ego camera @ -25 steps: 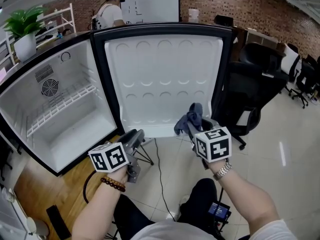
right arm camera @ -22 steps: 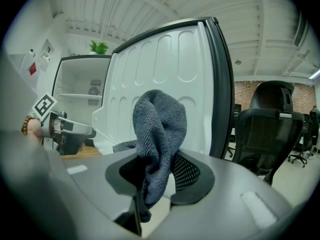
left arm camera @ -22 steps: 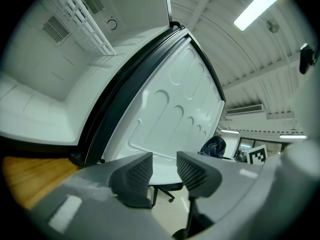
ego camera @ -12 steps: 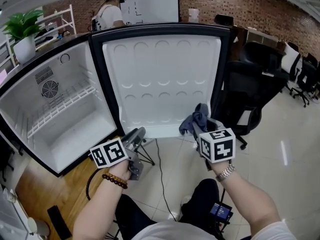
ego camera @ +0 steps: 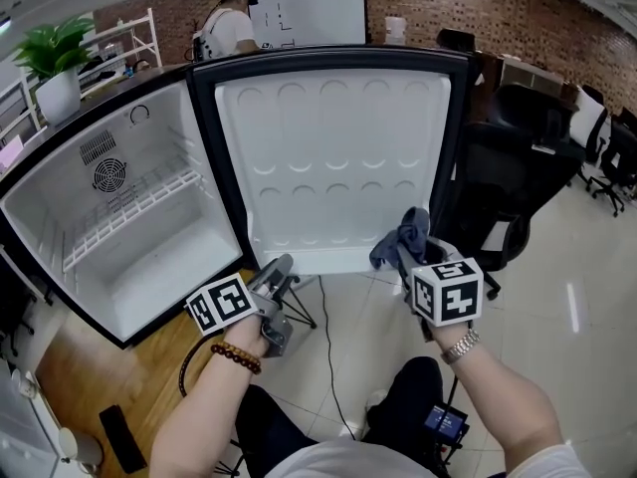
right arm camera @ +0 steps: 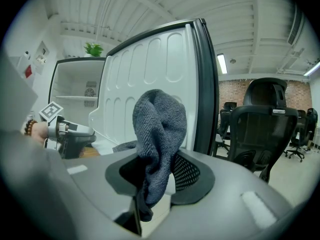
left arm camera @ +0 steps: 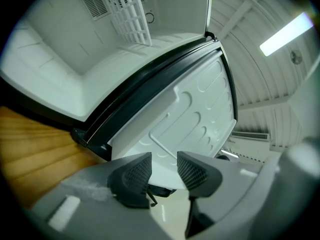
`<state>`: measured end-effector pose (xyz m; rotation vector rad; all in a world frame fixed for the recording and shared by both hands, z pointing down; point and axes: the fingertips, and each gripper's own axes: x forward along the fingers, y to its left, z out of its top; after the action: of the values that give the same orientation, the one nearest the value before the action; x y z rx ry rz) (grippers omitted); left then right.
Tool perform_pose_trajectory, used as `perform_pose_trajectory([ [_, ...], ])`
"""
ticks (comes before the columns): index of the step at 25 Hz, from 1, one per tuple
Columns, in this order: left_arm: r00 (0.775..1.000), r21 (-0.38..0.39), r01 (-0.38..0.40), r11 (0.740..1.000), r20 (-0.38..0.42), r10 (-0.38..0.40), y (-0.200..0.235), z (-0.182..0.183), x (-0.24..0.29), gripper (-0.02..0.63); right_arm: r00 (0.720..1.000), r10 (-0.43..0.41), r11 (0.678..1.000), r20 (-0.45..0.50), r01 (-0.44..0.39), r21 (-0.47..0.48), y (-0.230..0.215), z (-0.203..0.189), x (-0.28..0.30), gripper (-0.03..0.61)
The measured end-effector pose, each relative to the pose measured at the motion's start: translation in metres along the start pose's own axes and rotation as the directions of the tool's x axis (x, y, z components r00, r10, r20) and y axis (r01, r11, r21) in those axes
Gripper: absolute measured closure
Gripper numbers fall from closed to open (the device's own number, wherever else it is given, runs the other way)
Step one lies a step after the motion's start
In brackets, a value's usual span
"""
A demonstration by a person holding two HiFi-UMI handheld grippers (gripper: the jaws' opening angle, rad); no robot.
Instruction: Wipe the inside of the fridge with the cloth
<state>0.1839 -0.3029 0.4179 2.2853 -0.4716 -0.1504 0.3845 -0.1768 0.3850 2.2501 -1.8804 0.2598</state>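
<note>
A small fridge stands open on the left, white inside, with a wire shelf. Its door is swung wide and faces me. My right gripper is shut on a grey-blue cloth, held in front of the door's lower right corner. In the right gripper view the cloth stands bunched up out of the right gripper. My left gripper hovers below the door's bottom edge. Its jaws have just been opening, and the left gripper has nothing in it.
Black office chairs stand right of the door. A potted plant sits on the fridge's far left top, and a person stands behind. A cable and a tripod leg lie on the tiled floor.
The left gripper has rolled a little about its own axis. The right gripper with the cloth has drifted slightly right in the view. The cloth stays gripped.
</note>
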Motion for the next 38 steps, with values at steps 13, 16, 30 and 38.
perform_pose_trajectory([
  [13,0.992,-0.076,0.110,0.991,0.071,-0.105,-0.009,0.009,0.000,0.522,0.999,0.040,0.999,0.034,-0.040,0.010,0.013,0.010,-0.021,0.453],
  [16,0.986,-0.053,0.157,0.986,0.064,-0.154,-0.020,0.009,-0.010,0.523,0.993,0.092,0.996,0.077,-0.093,0.009,0.032,0.023,-0.034,0.453],
  [30,0.958,0.006,0.272,0.962,0.089,-0.271,-0.059,0.042,-0.017,0.545,0.944,0.280,0.959,0.171,-0.269,-0.087,0.142,0.081,-0.023,0.453],
  [38,0.925,-0.066,0.373,0.926,0.102,-0.365,-0.075,0.052,-0.010,0.555,0.923,0.335,0.941,0.191,-0.318,-0.111,0.187,0.112,0.007,0.453],
])
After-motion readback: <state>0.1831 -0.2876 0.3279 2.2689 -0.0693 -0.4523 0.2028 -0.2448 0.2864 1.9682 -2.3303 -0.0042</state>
